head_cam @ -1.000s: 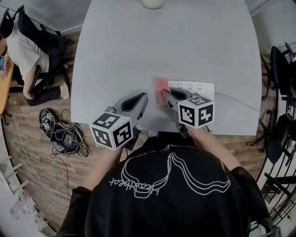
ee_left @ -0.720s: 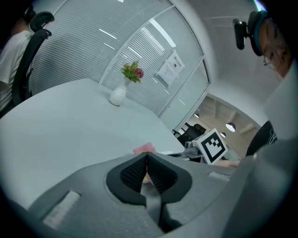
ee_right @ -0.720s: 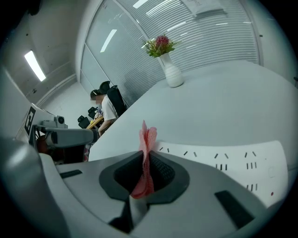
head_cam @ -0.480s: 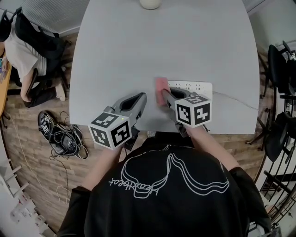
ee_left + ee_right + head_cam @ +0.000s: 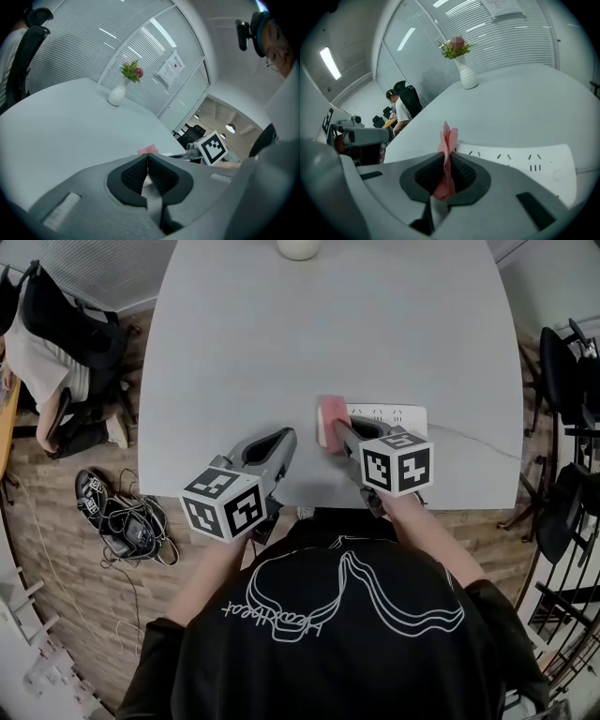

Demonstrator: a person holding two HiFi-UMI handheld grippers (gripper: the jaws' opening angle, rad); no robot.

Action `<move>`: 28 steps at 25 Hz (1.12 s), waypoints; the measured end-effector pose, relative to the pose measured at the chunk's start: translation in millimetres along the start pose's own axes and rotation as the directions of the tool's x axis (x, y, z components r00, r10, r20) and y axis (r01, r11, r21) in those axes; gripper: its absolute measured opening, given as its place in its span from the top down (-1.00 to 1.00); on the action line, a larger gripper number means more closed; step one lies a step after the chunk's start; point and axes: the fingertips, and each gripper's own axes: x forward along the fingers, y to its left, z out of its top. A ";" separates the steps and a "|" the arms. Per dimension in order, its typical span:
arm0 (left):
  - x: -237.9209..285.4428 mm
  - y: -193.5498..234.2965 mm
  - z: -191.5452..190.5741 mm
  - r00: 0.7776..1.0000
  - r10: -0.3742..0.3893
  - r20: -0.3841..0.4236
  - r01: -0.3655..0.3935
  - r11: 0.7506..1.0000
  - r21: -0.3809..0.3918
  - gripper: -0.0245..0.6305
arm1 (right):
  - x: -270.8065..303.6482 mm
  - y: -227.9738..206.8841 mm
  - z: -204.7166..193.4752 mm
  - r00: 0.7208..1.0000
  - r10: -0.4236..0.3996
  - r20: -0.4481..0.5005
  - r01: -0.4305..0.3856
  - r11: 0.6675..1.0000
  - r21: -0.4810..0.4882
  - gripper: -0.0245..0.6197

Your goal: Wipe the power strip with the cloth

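A white power strip (image 5: 389, 416) lies near the table's front edge, its cord (image 5: 478, 442) running off to the right. My right gripper (image 5: 339, 435) is shut on a folded pink cloth (image 5: 330, 414), which sits at the strip's left end. In the right gripper view the cloth (image 5: 448, 154) stands up between the jaws, just left of the power strip (image 5: 520, 161). My left gripper (image 5: 283, 441) rests shut and empty on the table, to the left of the cloth. In the left gripper view its jaws (image 5: 147, 161) meet, with the cloth (image 5: 148, 149) showing beyond them.
A white vase (image 5: 298, 247) with flowers stands at the table's far edge. A person sits on a chair (image 5: 56, 362) at the left. Cables and shoes (image 5: 122, 517) lie on the wooden floor. Black chairs (image 5: 567, 427) stand at the right. The grey table (image 5: 281, 334) stretches ahead.
The right gripper and the pink cloth have shifted slightly right, onto the left end of the power strip. The left gripper has stayed where it was.
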 end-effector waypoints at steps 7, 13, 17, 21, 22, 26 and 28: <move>2.0 -2.6 3.6 1.000 -0.010 -0.001 0.010 1.000 0.009 0.88 | -10.6 -12.5 -2.0 0.999 -0.039 0.009 0.039 0.999 0.003 0.80; 6.6 -7.9 6.8 1.000 -0.017 0.002 0.017 1.000 0.020 0.88 | -22.7 -28.4 -5.3 0.997 -0.075 0.013 0.075 0.997 0.000 0.80; 9.9 -10.7 7.9 1.000 -0.026 -0.002 0.027 0.999 0.024 0.88 | -29.5 -38.0 -6.7 0.995 -0.100 0.015 0.100 0.995 -0.002 0.80; 12.8 -12.1 7.2 0.999 -0.039 -0.003 0.039 0.999 0.028 0.88 | -36.2 -47.3 -8.0 0.990 -0.138 0.022 0.138 0.990 -0.018 0.80; 13.4 -13.4 6.1 0.999 -0.041 -0.004 0.041 0.999 0.028 0.88 | -39.3 -50.1 -9.2 0.988 -0.150 0.023 0.150 0.988 -0.022 0.80; 17.8 -19.1 2.9 0.999 -0.050 -0.016 0.051 0.998 0.031 0.88 | -51.2 -63.7 -12.6 0.982 -0.185 0.033 0.186 0.982 -0.019 0.80; 18.6 -20.4 2.4 0.998 -0.054 -0.019 0.055 0.998 0.034 0.88 | -55.7 -69.1 -14.2 0.980 -0.195 0.037 0.196 0.981 -0.008 0.80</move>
